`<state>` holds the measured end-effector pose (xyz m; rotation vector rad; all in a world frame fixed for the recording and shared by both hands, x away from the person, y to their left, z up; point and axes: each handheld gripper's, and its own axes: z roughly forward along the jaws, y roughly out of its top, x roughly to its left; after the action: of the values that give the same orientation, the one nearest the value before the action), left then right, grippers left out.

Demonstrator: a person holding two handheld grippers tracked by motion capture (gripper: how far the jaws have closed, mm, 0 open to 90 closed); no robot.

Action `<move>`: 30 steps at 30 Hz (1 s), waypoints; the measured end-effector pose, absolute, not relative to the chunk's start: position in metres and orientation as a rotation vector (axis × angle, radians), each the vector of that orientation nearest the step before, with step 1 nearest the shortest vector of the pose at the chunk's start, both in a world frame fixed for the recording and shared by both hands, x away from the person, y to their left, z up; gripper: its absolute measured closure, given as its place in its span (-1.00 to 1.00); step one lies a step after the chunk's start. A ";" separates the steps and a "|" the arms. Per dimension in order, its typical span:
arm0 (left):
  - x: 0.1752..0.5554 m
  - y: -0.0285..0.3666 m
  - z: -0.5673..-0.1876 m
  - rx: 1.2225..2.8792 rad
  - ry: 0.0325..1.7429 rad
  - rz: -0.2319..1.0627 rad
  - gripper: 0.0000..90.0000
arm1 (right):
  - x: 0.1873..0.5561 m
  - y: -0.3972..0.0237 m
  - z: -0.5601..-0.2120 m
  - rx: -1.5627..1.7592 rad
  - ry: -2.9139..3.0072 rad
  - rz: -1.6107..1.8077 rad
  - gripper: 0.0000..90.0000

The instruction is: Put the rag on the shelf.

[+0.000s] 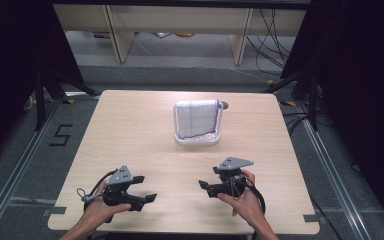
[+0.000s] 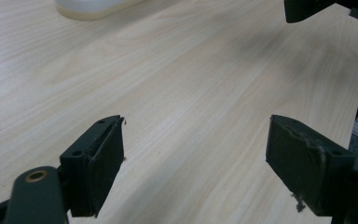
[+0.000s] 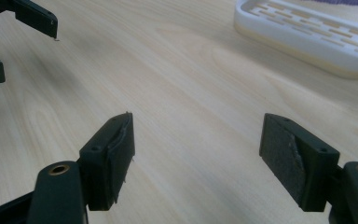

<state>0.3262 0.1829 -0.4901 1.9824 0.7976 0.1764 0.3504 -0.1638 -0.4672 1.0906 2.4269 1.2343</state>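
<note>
A: Nearest in the high view are the person's two hands at the near table edge. The left gripper (image 1: 144,188) is held with its jaws spread wide and nothing between them; the right gripper (image 1: 204,186) faces it across a stretch of bare wooden table (image 1: 130,130), apparently parted too.

B: And the thing they'd go for?

A: A white cloth with thin blue grid lines (image 1: 196,119), draped over the rail of a small white rack (image 1: 197,140), well beyond both grippers, past mid-table and a little right of centre.

B: The left gripper view?

A: Its own two black jaws stand wide apart over bare wood. The rack's pale base (image 2: 91,8) sits at the top edge, and the other gripper's jaw tip (image 2: 307,9) pokes in at the upper right.

B: The right gripper view?

A: Again wide-set jaws, empty. The rack's slotted tray (image 3: 307,32) lies ahead to the upper right; the left gripper's jaws (image 3: 32,18) show at the upper left.

B: How will the cloth handle?

A: I'd judge it light, soft and limp, not fragile, and it will sag once lifted. The rack looks light and may slide or tip. I'd pinch a lower hanging corner or the fold at the rail and lift upward.
</note>
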 end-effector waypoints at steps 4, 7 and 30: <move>0.320 0.183 -0.495 2.000 0.786 0.195 -0.59 | 0.342 -0.166 -0.471 1.089 2.447 1.216 -0.41; 0.315 0.182 -0.497 2.006 0.774 0.194 -0.59 | 0.335 -0.167 -0.476 1.087 2.452 1.206 -0.43; 0.304 0.187 -0.506 2.058 0.782 0.205 -0.60 | 0.302 -0.180 -0.494 1.050 2.521 1.158 -0.52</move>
<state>0.3041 0.1867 -0.5062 2.0576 0.7824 0.2051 0.3016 -0.1796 -0.4937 1.0496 2.5210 1.1579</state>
